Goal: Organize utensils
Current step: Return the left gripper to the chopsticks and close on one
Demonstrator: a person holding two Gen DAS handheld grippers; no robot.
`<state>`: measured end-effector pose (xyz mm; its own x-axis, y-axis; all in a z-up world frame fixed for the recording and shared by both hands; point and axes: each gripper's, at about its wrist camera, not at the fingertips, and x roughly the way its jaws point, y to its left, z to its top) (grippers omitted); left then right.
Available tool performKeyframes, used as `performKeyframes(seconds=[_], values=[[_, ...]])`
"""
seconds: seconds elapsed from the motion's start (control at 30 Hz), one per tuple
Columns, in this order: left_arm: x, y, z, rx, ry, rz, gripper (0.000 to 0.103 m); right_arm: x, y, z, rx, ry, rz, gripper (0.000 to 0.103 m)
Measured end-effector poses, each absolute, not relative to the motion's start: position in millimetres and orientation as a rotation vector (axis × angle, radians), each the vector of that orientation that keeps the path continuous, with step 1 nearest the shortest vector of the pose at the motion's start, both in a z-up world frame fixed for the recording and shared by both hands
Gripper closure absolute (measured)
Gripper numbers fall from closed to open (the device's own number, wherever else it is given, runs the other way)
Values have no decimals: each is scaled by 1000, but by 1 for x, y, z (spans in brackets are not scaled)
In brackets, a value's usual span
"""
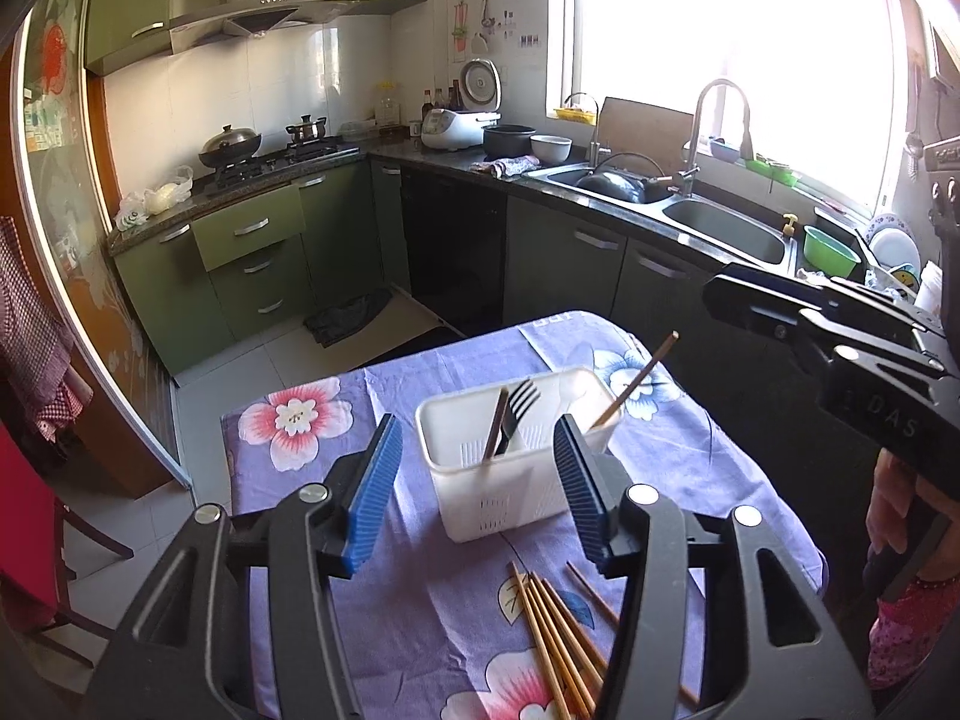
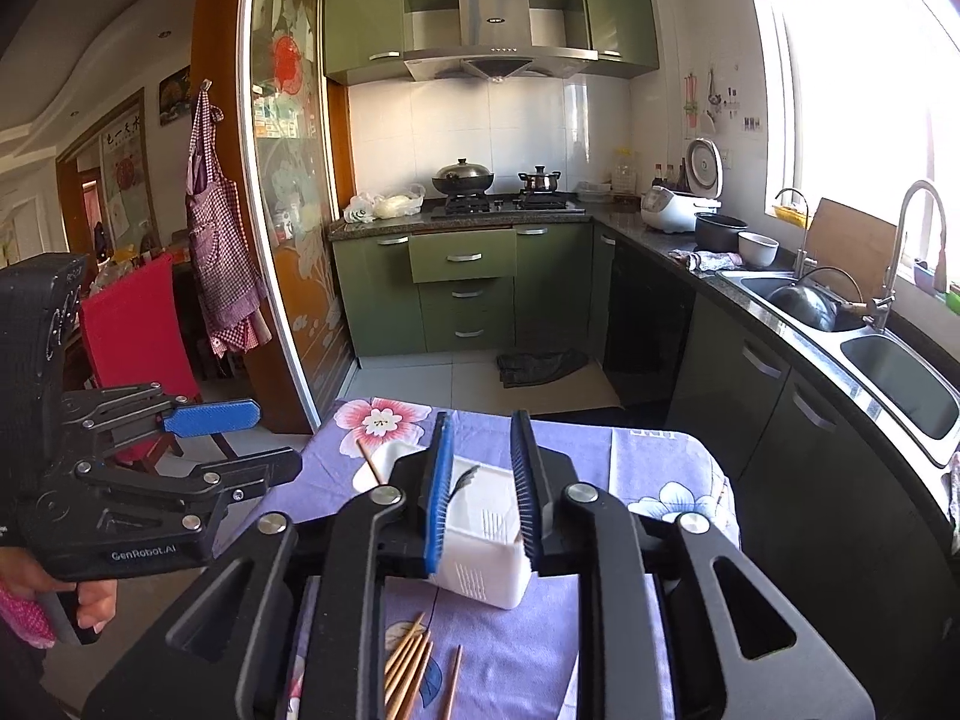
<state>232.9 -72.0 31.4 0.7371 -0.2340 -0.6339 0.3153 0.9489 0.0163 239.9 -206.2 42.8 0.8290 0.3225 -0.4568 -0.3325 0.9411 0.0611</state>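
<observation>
A white utensil holder (image 1: 510, 456) stands on the floral purple tablecloth (image 1: 336, 420). It holds a black fork (image 1: 517, 414), a dark handled utensil and one chopstick (image 1: 637, 381). Several wooden chopsticks (image 1: 558, 636) lie loose on the cloth in front of it. My left gripper (image 1: 477, 438) is open and empty, above the cloth just short of the holder. My right gripper (image 2: 480, 462) is open and empty, above the holder (image 2: 480, 546), with loose chopsticks (image 2: 414, 660) below it. The right gripper's body shows at the right of the left wrist view, jaws hidden.
The small table ends close behind the holder, with tiled floor beyond. Green cabinets, a stove with pots (image 2: 498, 186) and a sink counter (image 1: 708, 210) line the far walls. A red chair (image 2: 138, 330) stands to the left. The left gripper (image 2: 210, 417) is seen at the left.
</observation>
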Motion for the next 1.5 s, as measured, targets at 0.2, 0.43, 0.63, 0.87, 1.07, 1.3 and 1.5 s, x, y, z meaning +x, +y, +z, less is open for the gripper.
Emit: performKeyframes(seconds=[0.2,0.43,0.63,0.87,1.07,1.3,1.5], values=[[210,-74,-40,129,871,-319,51,186,-221,-23,-56,594,343,78],[214,-82,-140,57,1163,-351,65,157,-239,-120,8,769,342,77],[216,-94,-164,107,1168,-300,69,154,-259,-152,88,825,329,70],[219,-99,-177,112,1208,-313,79,162,-266,-152,110,830,324,68],[219,-101,-183,123,1224,-318,82,168,-261,-153,115,842,336,68],[217,-106,-187,127,1240,-332,87,171,-260,-153,119,848,340,68],[222,-113,-190,141,1247,-319,90,174,-257,-155,116,855,343,68]])
